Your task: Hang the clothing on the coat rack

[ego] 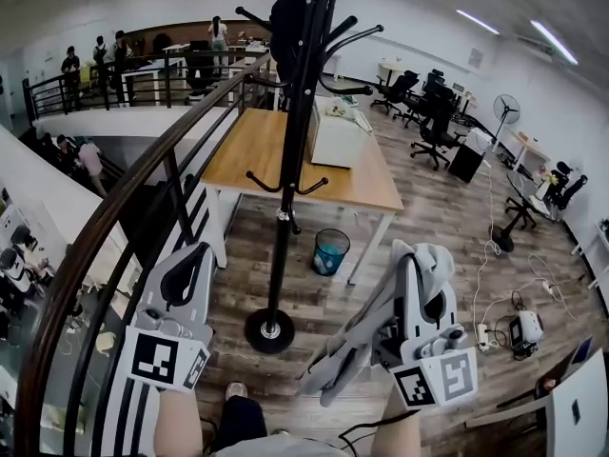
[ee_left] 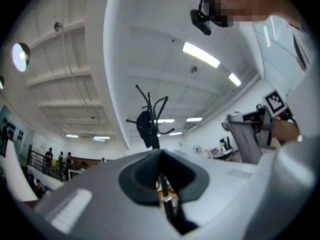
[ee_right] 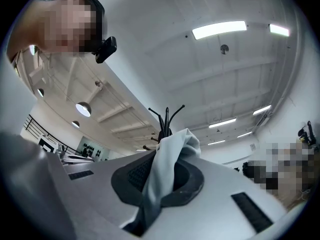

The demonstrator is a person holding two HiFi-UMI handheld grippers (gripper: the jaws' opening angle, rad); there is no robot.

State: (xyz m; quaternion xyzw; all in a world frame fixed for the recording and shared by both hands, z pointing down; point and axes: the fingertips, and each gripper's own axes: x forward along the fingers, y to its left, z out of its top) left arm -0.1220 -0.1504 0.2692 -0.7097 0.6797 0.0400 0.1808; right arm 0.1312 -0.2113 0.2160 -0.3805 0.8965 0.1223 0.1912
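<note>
Head view showed the wooden table (ego: 252, 146) beyond both grippers. The black coat rack (ego: 293, 160) stood ahead of them, nearer the left jaws than the right, with a dark garment (ego: 285, 17) on its top hooks. The grey clothing (ego: 357, 346) was pinched between the closed jaws of the right gripper (ego: 416, 274), bunched above their tips and trailing below them, clear of the rack. The left gripper (ego: 190, 260) had its jaws drawn almost together, with only a sliver between them and nothing in it.
</note>
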